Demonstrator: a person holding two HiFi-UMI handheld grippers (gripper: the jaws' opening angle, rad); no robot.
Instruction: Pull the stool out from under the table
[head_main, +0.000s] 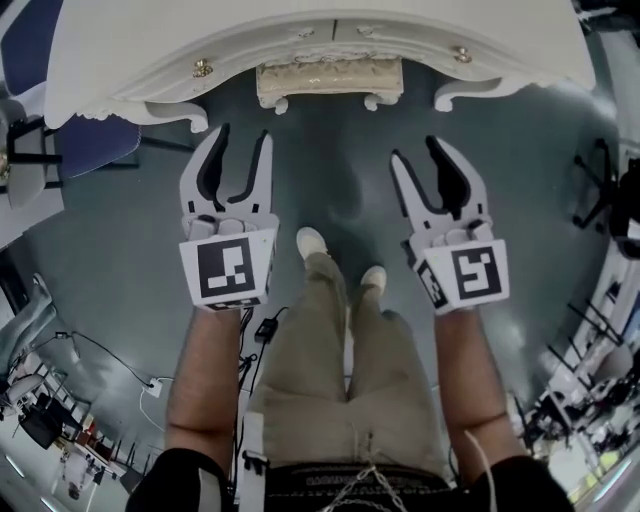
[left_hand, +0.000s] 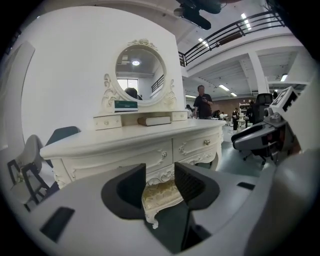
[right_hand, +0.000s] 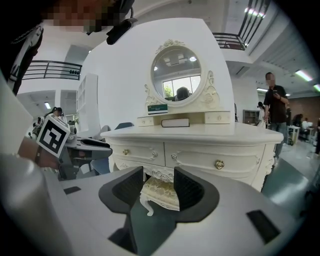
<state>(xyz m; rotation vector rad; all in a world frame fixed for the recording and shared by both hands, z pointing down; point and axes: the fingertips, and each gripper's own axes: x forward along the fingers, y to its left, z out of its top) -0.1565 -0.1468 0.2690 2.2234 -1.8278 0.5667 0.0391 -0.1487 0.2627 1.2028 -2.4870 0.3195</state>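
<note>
Approach | cream-cushioned carved stool (head_main: 329, 80) tucked under white dressing table (head_main: 300, 30) | left gripper (head_main: 243, 135), right gripper (head_main: 416, 150) — held parted, empty (aimed for grasp)

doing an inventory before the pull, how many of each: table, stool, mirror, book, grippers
table: 1
stool: 1
mirror: 1
book: 1
grippers: 2, left gripper and right gripper
total: 6
</note>
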